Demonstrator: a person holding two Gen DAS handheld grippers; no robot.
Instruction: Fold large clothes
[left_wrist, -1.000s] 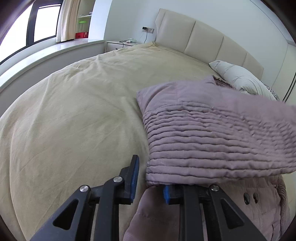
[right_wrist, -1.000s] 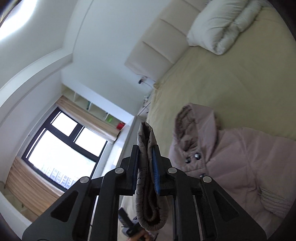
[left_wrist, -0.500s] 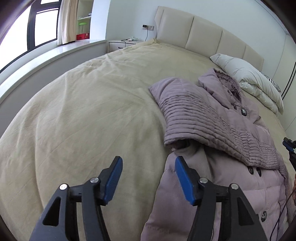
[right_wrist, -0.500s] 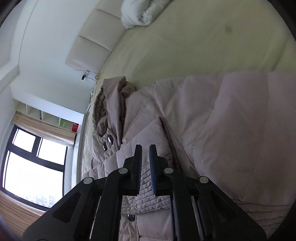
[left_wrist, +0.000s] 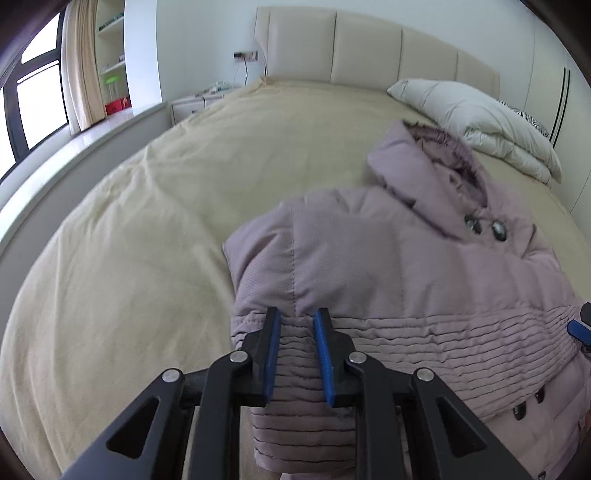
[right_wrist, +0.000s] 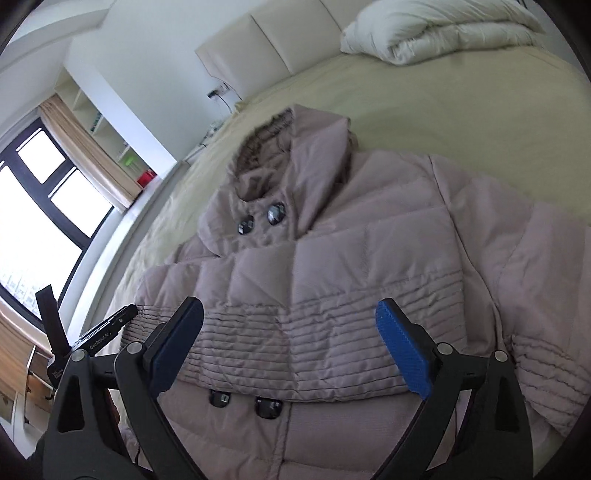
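A mauve hooded puffer coat (left_wrist: 388, 266) lies on the beige bed, buttons up, with its left sleeve folded across the chest. My left gripper (left_wrist: 297, 321) is closed narrowly on the ribbed cuff fabric (left_wrist: 295, 369) at the coat's left edge. My right gripper (right_wrist: 290, 325) is wide open and empty, hovering above the folded sleeve's ribbed band (right_wrist: 295, 343). The coat (right_wrist: 332, 258) fills the right wrist view, hood (right_wrist: 295, 147) toward the headboard.
The beige bedspread (left_wrist: 129, 258) stretches left of the coat. A white folded duvet (left_wrist: 472, 114) lies at the head of the bed by the padded headboard (left_wrist: 369, 48). A nightstand (left_wrist: 192, 103) and a window sill (left_wrist: 55, 155) lie to the left.
The left gripper was open half a second ago and has closed on the ribbed cuff. The right gripper has let go of the sleeve, opened wide, and now looks down on the coat.
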